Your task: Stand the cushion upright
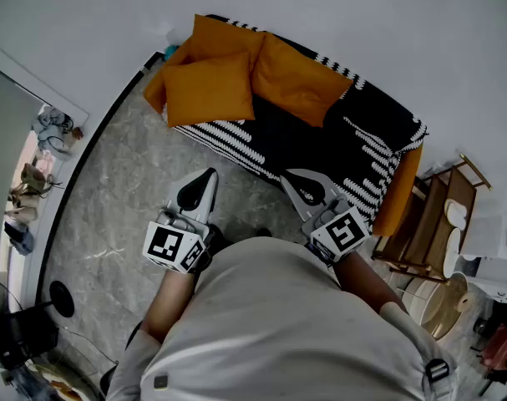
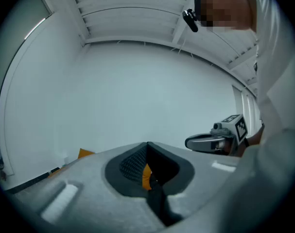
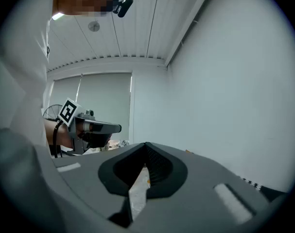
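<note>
Orange square fabric cushions lay heaped at the left end of a low bench covered in a black-and-white patterned throw, the nearest one overlapping the other two and reaching close to the bench's front edge. The person's left gripper and right gripper were held level over the grey marbled floor, just short of the bench's front edge and apart from the cushions, each with its jaws pressed together on nothing. A wooden rack stood past the bench's right end
</note>
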{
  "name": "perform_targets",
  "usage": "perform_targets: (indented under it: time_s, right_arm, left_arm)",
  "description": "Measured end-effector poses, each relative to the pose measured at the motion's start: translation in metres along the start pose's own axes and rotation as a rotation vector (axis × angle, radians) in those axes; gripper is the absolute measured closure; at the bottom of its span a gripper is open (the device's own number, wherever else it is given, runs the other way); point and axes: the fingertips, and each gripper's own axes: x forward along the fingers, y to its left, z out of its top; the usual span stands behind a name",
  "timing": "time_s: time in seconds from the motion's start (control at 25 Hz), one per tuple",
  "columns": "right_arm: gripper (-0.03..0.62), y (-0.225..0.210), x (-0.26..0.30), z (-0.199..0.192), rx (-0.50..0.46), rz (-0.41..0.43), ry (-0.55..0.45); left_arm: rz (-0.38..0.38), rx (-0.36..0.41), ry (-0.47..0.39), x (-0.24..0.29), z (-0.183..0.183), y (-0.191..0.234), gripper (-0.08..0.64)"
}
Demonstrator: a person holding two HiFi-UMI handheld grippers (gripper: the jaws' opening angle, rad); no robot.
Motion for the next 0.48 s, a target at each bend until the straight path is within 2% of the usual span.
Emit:
perform_targets:
  time_s: [0.48]
  right_arm:
    - [0.581, 0.035, 0.051, 0.003, 0.009, 0.029, 0.0]
  left_arm:
    - [0.044, -0.021, 0.01, -0.04, -0.009, 0.054, 0.558]
